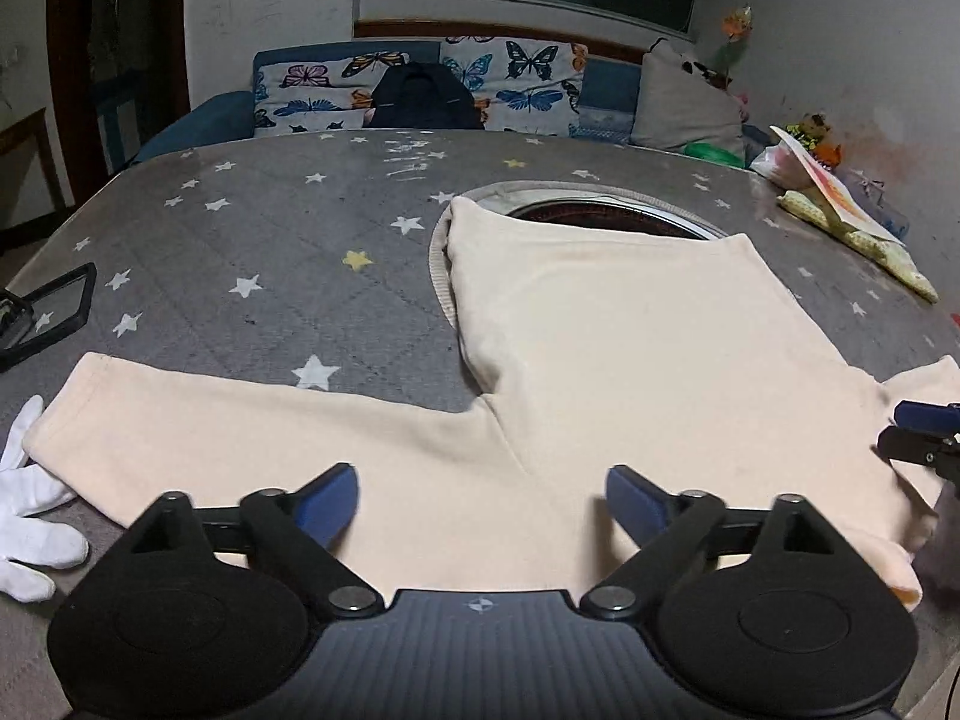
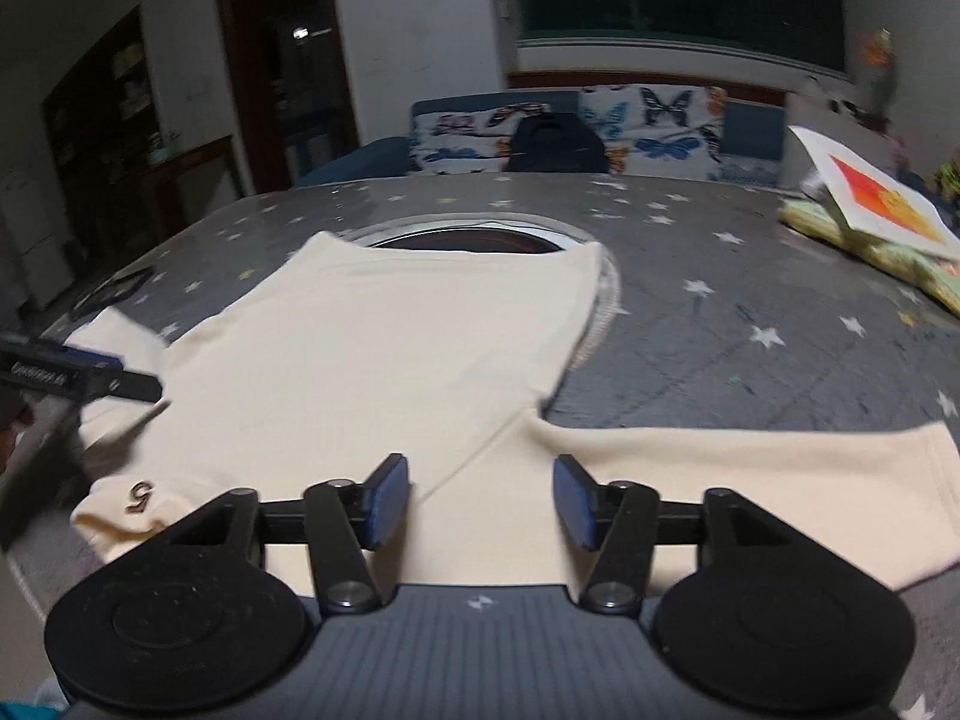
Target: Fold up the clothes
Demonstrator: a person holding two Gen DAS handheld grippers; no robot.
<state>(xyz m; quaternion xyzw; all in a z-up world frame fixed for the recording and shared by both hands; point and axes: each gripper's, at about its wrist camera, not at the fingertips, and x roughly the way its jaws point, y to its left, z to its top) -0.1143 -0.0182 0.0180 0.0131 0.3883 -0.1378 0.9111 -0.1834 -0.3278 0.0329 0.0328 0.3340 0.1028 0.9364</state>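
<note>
A cream T-shirt (image 1: 630, 360) lies flat on the grey star-patterned table, hem toward the far side, both sleeves spread out. It also shows in the right wrist view (image 2: 390, 360), with a small "5" mark (image 2: 141, 495) near its near left corner. My left gripper (image 1: 480, 507) is open and empty, just above the shirt's near edge by the left sleeve (image 1: 180, 444). My right gripper (image 2: 480, 501) is open and empty above the near edge by the right sleeve (image 2: 750, 480). Each gripper shows at the other view's edge, the right one (image 1: 924, 432) and the left one (image 2: 78, 378).
A round opening (image 1: 600, 216) in the table lies under the shirt's far hem. A white glove (image 1: 30, 516) and a black phone (image 1: 48, 312) lie at the left. A calendar and patterned cloth (image 1: 852, 216) sit at the right. A butterfly sofa (image 1: 420, 90) stands behind.
</note>
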